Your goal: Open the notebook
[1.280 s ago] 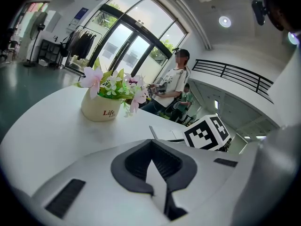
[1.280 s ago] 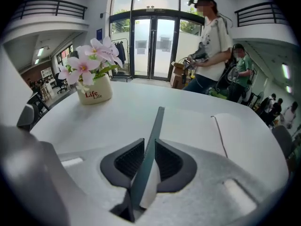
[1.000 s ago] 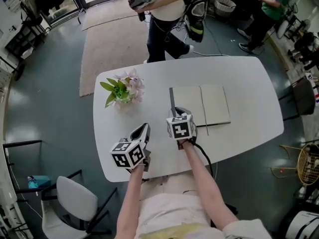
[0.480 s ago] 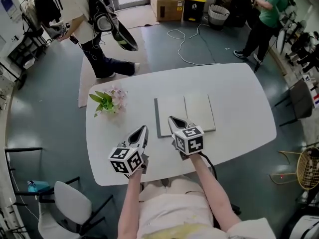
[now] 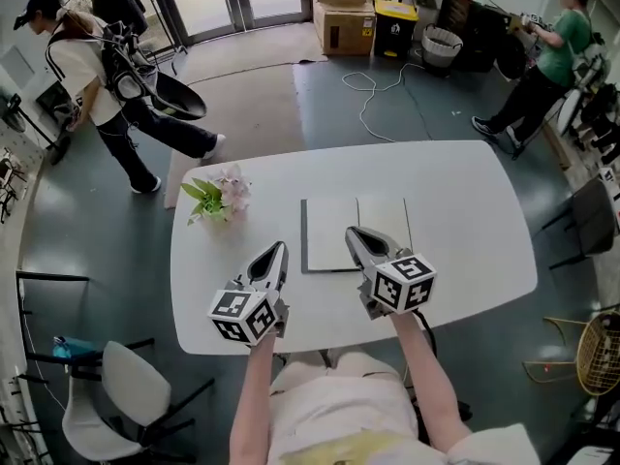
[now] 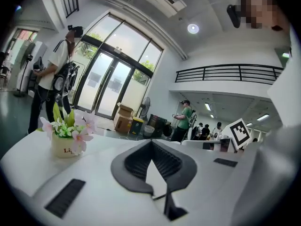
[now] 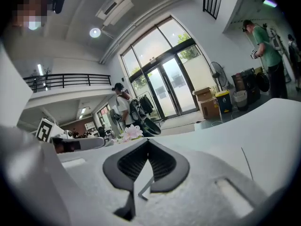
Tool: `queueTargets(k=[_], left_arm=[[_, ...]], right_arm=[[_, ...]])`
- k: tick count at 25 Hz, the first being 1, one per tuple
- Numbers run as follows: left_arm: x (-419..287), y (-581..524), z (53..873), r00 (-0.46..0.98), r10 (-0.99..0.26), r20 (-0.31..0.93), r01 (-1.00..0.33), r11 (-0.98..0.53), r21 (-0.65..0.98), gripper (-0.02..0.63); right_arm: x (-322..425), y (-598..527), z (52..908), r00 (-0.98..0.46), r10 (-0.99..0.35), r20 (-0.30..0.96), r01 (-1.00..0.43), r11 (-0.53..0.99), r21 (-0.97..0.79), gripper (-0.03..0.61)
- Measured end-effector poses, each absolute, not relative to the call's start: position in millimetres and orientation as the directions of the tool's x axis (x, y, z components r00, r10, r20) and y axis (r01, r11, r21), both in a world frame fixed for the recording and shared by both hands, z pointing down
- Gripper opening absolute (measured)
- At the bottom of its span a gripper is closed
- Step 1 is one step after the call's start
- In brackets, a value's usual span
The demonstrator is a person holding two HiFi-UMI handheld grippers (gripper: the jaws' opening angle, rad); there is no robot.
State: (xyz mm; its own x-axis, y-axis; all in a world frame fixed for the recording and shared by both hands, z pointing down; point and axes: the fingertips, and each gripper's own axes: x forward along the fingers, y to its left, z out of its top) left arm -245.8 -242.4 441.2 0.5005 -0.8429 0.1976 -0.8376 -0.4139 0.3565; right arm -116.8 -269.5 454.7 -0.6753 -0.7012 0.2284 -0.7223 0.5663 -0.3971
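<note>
Start at your left: your left claw (image 5: 275,258) hangs over the near part of the counter (image 5: 465,211), its jaws closed tip to tip with nothing between them. It sits just left of the notebook (image 5: 329,226), with the flower pot (image 5: 221,198) farther off to its left.

The notebook lies flat in the middle of the counter, straight ahead of you and already spread open. Two pale pages face up and a dark cover edge shows along the left side. Its spine runs away from you, so the spread is wide from left to right.

Your right claw (image 5: 355,235) is the nearer one. In the head view its tips show over the near edge of the notebook, right by the spine, pointing along that line. Its jaws have just been closing and now meet, gripping no page and no cover.

The opening looks done. If either leaf needs pressing flat, the pages lie to both sides of your right claw, and the left page is also just beside your left one.
</note>
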Motion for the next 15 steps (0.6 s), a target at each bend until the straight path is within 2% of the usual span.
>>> queueTargets(k=[9,15], left_arm=[[-272,-238,403,0.477,-0.870,0.123,-0.853,-0.425,0.303,-0.002],[-282,-238,380,0.484,-0.872,0.081,-0.859,-0.455,0.234,-0.002]], right_arm=[[-108,-265,395,-0.672,-0.739,0.058,-0.691,0.596,-0.410,0.006],[-100,-263,374,-0.649,-0.761,0.016,-0.710,0.598,-0.371,0.006]])
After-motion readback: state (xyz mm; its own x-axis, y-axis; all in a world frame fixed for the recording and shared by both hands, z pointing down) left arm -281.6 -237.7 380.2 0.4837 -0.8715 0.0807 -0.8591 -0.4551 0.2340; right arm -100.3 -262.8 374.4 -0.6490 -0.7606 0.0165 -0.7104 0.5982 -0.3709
